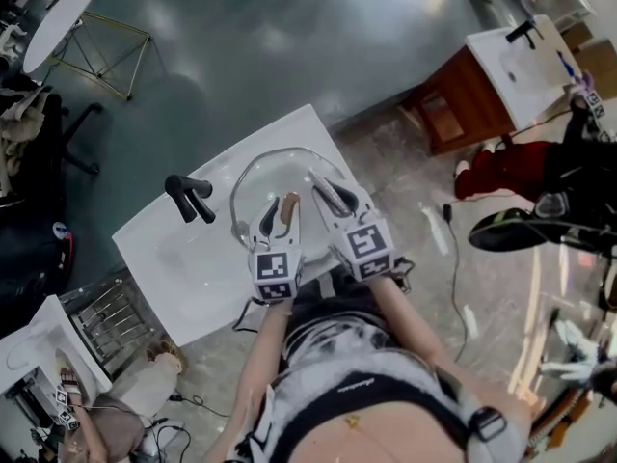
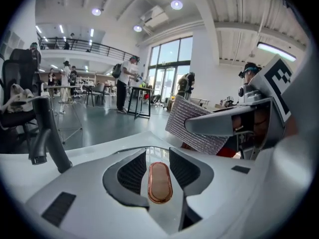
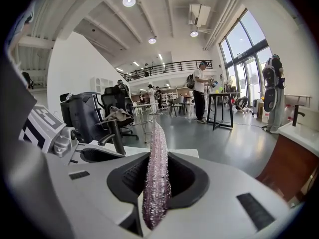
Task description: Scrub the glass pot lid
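As seen from the head view, the glass pot lid (image 1: 258, 177) lies in a white sink (image 1: 183, 268) beside a black faucet (image 1: 188, 198). The left gripper (image 1: 281, 210) and the right gripper (image 1: 326, 186) both reach over the lid. From the left gripper view, its jaws stand apart on either side of the lid's copper-coloured knob (image 2: 160, 182), with the pads not pressing on it. From the right gripper view, its jaws are clamped on a sparkly scrubbing pad (image 3: 155, 173), seen edge-on.

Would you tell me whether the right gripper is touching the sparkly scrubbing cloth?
Touching. The right gripper view shows the right gripper clamping the scrubbing cloth between both pads.
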The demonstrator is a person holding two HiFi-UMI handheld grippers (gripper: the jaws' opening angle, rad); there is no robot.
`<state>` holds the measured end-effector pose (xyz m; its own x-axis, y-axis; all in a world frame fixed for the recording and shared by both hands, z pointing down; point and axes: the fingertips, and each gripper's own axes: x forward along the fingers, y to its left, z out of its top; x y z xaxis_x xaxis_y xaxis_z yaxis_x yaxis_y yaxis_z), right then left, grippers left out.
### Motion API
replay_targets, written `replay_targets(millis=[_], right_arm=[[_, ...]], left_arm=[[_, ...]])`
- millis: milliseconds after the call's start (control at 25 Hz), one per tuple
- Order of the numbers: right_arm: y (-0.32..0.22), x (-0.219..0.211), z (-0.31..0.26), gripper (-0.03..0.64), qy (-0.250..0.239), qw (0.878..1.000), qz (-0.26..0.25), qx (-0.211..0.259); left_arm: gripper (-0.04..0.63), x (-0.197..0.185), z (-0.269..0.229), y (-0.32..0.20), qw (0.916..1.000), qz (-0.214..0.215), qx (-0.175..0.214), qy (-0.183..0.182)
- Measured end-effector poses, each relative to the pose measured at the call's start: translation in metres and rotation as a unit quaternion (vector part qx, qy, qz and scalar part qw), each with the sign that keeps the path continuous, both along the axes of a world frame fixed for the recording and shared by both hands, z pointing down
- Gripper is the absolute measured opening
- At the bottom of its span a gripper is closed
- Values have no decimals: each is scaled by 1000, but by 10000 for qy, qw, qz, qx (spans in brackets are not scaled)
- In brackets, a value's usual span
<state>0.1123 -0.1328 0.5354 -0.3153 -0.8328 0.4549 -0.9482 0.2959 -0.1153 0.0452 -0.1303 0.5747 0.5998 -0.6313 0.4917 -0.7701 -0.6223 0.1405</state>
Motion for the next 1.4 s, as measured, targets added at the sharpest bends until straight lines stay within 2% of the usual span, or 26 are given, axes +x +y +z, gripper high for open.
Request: replay_targets(millis=[200, 440, 640, 800, 1200, 1400], right_arm=[[-4, 5, 19, 84, 40, 9998, 15, -201], [-5, 11, 43, 84, 423, 9981, -103, -425], [-5, 10, 56, 84, 478, 9973, -169, -538], [-5, 10, 62, 84, 499, 9968, -224, -579], [0, -1, 87, 84, 1066, 9884, -842, -681], [4, -18, 92, 86, 1170, 9837, -1189, -671]], left_arm=[[178, 7, 27, 2, 9993, 216, -227, -212], [184, 15, 46, 3, 9983, 394, -304, -298], [186, 17, 50, 3, 9978, 429, -390, -318], [181, 17, 62, 5, 9966, 424, -466, -526], [179, 18, 63, 6, 9965, 431, -406, -593], [179, 18, 64, 5, 9963, 433, -421, -617]])
